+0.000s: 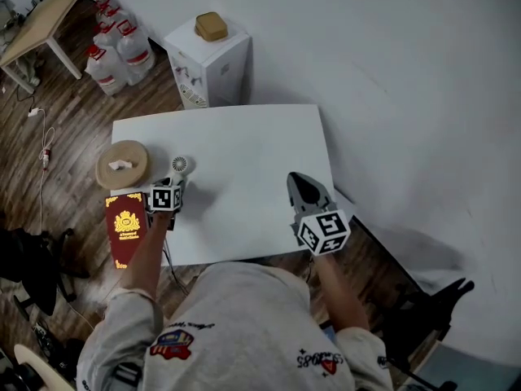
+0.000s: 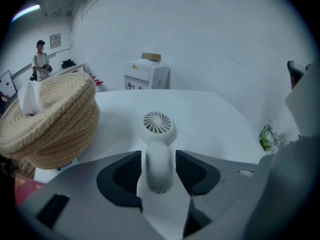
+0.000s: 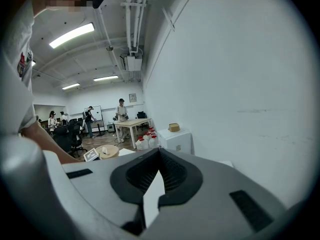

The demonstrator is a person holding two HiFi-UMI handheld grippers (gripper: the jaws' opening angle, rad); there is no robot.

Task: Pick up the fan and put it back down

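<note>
Left gripper [image 2: 158, 159]: ribbed pads [image 2: 126, 171] loosely flank smooth white fan [image 2: 158, 124] handle | right gripper [image 3: 159, 154]: pressed together

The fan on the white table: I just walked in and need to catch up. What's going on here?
A person is working with a handheld gripper in each hand. The left gripper has its jaws set either side of the small white fan's handle, with slim gaps showing, so it is not clamped. The fan lies on the white table beside a woven basket. The right gripper hovers over the table's right part, shut and empty.
</note>
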